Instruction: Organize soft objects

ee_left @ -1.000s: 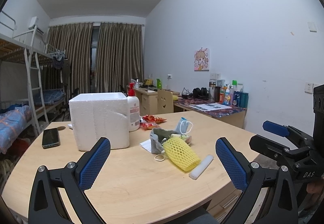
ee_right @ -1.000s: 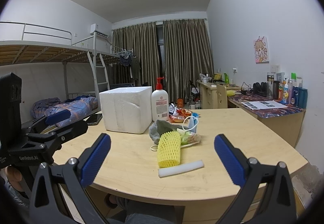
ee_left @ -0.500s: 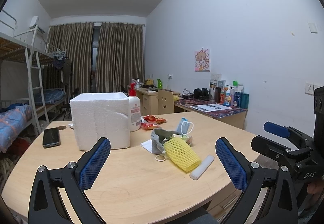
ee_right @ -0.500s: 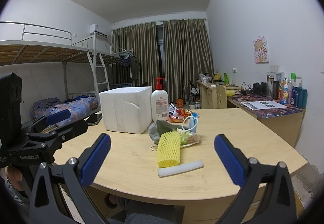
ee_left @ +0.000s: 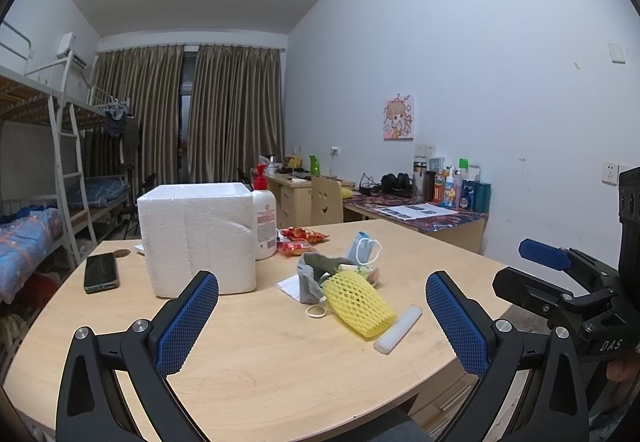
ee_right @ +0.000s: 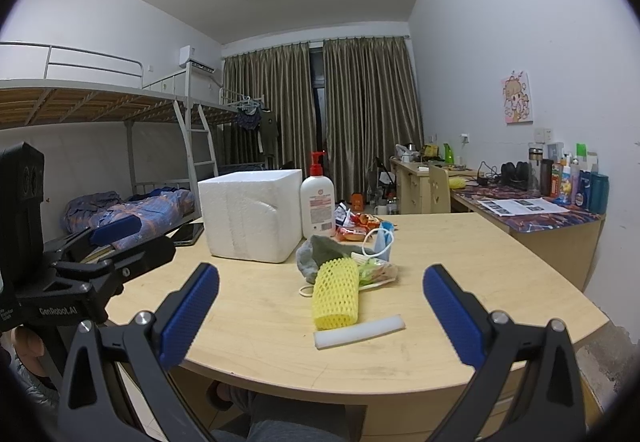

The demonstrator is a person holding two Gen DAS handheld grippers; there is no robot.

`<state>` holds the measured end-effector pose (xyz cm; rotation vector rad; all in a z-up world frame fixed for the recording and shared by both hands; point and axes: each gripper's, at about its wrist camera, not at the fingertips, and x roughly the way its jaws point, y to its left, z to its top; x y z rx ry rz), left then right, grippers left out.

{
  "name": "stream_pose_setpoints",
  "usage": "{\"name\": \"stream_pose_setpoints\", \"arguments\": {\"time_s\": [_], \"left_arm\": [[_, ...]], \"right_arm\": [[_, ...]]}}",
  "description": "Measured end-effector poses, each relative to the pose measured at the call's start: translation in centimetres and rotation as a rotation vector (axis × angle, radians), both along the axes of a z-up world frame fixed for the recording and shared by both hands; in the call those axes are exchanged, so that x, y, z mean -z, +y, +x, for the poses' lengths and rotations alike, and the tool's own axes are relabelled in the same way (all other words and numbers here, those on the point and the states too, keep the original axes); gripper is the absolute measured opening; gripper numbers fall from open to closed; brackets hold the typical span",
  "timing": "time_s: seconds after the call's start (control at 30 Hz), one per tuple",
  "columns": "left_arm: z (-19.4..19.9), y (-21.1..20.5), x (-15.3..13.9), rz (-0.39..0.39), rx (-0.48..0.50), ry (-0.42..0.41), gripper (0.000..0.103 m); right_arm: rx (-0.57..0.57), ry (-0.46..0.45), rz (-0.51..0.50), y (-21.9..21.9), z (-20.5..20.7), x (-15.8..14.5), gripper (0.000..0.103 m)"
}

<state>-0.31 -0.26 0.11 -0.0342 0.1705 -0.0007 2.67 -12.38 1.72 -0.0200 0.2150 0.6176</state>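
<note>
Both grippers, left [ee_left: 322, 316] and right [ee_right: 320, 312], hover wide open and empty; approaching low, squeezing the yellow foam net sleeve [ee_right: 335, 293] mid-body gently probably suits before the styrofoam box [ee_right: 252, 214].

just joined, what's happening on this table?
A person holds two tongs, left tongs and right tongs, both open and empty above the near edge of the round table. Nothing is gripped yet. Ahead lies a small pile: a yellow foam net, a white foam stick in front of it, a grey sock and a face mask behind. A white foam box stands further back to the left.
</note>
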Motion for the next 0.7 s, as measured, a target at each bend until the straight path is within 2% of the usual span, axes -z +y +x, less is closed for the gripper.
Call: {"name": "stream_pose_setpoints", "arguments": {"time_s": [0.7], "left_arm": [[0.61, 0.26, 0.14, -0.019, 0.006, 0.008, 0.103]], "right_arm": [[-0.001, 0.007, 0.002, -0.08, 0.36, 0.05, 0.103]]}}
